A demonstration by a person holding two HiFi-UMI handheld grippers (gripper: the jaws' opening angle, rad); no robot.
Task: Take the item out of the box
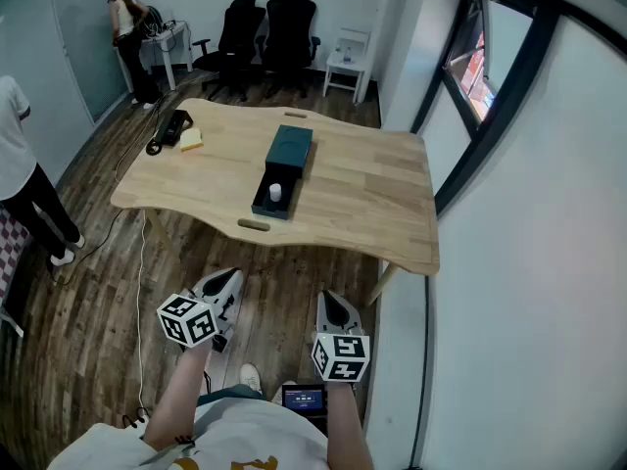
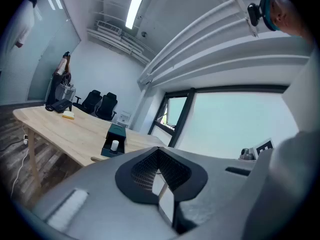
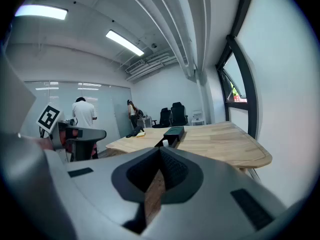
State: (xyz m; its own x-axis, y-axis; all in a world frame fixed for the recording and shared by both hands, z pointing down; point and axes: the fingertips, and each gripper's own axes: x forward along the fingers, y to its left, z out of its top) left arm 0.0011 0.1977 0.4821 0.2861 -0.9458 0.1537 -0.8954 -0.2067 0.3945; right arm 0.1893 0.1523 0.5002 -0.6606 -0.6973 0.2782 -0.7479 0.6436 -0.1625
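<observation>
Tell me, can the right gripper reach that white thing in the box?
Probably not yet: the right gripper hangs short of the table, jaws shut, though the white item lies uncovered.

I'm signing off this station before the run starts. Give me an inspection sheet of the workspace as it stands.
Surface: light wooden table, wavy-edged.
Job's things: dark teal rectangular box, open at its near end; small white cylinder standing inside.
Clutter: black desk device and yellow pad at the table's far left corner, apart from the box.
Grippers: left gripper and right gripper both shut, empty, held low, short of the table.
Cables: thin white cable hangs by the table's left side to the wooden floor.
Surroundings: two black office chairs, white side table, person at the far desk, person at the left edge.
</observation>
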